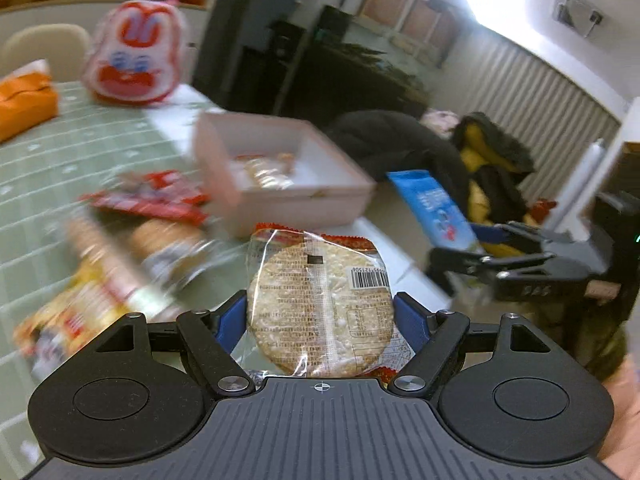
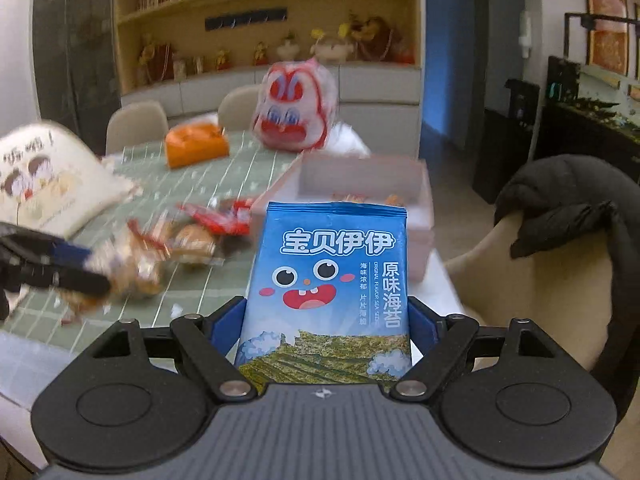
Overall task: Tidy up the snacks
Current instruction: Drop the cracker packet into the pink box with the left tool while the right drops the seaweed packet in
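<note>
Sorting snacks: 2 packets are in hand, both aimed toward the pink box.
Table [image 1: 80, 152]: green grid-patterned cloth; the pink box sits at its near corner.
Pink box [image 1: 340, 196]: open-topped landmark, already holding a few wrapped snacks on its floor; blur hides exactly how many.
Rabbit-face bag [image 1: 134, 52]: large, red and white, beyond the box on the table's far side.
Loose snack pile [image 1: 160, 216]: red and yellow wrappers left of the box, smeared by motion.
Seaweed packet [image 2: 328, 300]: blue, upright in the right gripper [image 2: 327, 322], in front of the box and not yet over it. Light, puffy foil, slippery; squeezing the lower body, as here, is likely steadier than pinching the top seal.
Rice cracker [image 1: 320, 312]: round, in clear wrap, lying in the left gripper [image 1: 320, 318], just short of the box's near wall. Stiff but brittle, so a gentle hold on the disc's edges seems wise.
Right fingers [image 2: 222, 326]: spread wide, pressing the seaweed packet's 2 sides.
Left fingers [image 1: 230, 322]: spread wide, bearing on the cracker's opposite edges.
</note>
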A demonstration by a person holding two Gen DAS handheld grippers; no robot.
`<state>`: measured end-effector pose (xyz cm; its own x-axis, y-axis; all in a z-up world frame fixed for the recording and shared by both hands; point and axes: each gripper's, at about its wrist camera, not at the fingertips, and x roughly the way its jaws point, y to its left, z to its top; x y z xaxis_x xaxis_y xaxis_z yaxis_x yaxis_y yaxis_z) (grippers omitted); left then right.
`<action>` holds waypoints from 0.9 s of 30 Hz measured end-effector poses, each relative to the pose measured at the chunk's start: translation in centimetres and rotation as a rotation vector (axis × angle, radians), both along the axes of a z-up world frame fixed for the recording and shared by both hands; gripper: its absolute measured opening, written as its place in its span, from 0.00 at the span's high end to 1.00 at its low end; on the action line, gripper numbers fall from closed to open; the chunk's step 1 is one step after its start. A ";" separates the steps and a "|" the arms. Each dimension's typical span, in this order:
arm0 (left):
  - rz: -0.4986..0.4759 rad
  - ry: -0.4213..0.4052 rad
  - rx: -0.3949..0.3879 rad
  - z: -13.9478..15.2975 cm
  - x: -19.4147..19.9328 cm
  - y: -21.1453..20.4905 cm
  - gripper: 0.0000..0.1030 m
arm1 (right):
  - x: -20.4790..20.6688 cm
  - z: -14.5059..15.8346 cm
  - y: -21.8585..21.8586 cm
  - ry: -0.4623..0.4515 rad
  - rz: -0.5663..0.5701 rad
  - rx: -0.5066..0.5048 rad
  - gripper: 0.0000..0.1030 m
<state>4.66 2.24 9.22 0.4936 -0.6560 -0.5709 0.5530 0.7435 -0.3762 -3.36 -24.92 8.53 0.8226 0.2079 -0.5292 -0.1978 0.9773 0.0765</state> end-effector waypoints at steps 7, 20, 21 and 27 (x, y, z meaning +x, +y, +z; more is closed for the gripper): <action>0.152 -0.051 -0.040 5.5 13.0 -5.3 0.20 | 2.7 3.8 -4.1 -0.086 -0.034 -0.003 0.18; 0.180 0.119 -0.105 -0.4 23.8 -8.3 0.26 | 10.4 3.2 -7.6 -0.041 -0.101 0.043 0.18; 0.179 0.099 -0.126 0.4 23.4 -7.9 0.26 | 11.5 3.5 -7.7 -0.033 -0.097 0.074 0.18; 0.250 -0.005 -0.184 4.7 17.8 -3.9 0.26 | 19.9 6.6 -6.9 0.064 -0.065 0.261 0.16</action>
